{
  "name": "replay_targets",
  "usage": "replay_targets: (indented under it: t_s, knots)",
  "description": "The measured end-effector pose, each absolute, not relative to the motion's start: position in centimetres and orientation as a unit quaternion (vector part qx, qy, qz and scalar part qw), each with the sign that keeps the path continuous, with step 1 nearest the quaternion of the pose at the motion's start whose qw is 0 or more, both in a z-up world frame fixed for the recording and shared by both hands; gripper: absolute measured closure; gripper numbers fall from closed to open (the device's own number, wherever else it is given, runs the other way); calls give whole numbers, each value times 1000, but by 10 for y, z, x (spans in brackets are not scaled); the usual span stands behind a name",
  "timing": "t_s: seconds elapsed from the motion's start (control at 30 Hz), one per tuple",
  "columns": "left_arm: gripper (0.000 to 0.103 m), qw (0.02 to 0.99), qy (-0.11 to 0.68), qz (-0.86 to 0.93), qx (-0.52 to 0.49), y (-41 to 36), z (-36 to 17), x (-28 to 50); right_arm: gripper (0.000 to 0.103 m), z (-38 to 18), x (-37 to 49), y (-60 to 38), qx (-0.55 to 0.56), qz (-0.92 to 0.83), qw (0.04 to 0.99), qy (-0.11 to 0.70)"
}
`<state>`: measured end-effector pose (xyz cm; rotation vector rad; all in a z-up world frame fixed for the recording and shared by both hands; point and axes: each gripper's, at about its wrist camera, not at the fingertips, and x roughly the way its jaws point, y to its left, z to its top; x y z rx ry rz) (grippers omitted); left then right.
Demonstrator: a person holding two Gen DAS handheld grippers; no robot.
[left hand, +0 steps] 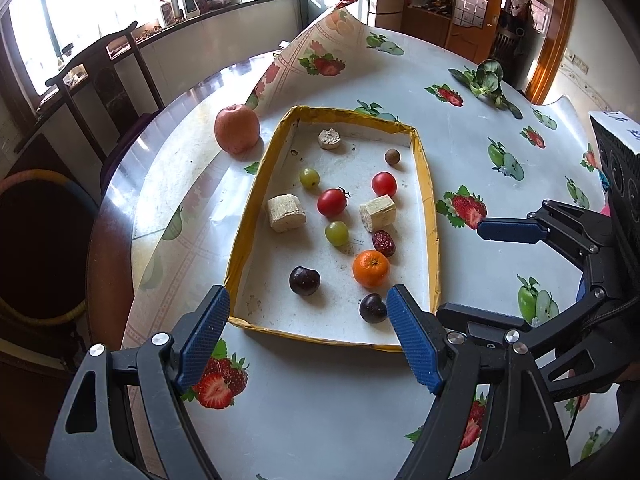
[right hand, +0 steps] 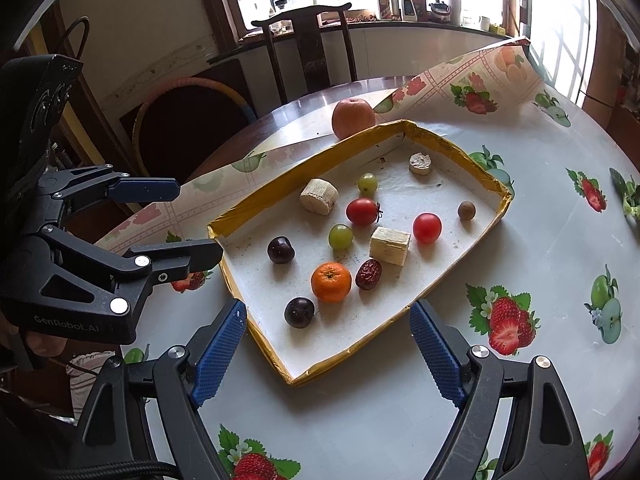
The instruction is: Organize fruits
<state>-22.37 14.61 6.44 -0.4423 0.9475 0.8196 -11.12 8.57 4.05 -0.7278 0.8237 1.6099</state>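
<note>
A shallow tray with a yellow rim [left hand: 428, 184] [right hand: 452, 146] lies on the fruit-print tablecloth. In it are a mandarin [left hand: 371, 268] [right hand: 331, 281], two dark plums [left hand: 304, 281] [right hand: 299, 312], two green grapes [left hand: 337, 233], two cherry tomatoes [left hand: 331, 202] [right hand: 427, 227], a red date [left hand: 384, 243] [right hand: 368, 274], a small brown longan [left hand: 392, 157] and pale cut chunks [left hand: 377, 212]. An apple [left hand: 237, 128] [right hand: 353, 118] stands outside the far corner. My left gripper [left hand: 307, 294] [right hand: 198, 220] hovers open over the tray's near edge. My right gripper [right hand: 326, 308] [left hand: 476, 272] is open too, empty.
A flap of the tablecloth [left hand: 320, 48] stands folded up behind the tray. Leafy greens [left hand: 486, 76] lie far right on the table. A dark wooden chair [right hand: 308, 40] and a coloured hoop [right hand: 192, 84] stand beyond the round table's edge.
</note>
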Motion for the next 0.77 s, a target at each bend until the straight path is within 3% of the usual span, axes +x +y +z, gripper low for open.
replay_targets:
  t_s: [0.77]
  knots:
    - [22,785,446,385,-192,146,57,-216,18,30,-111,90,-306,684,556,359]
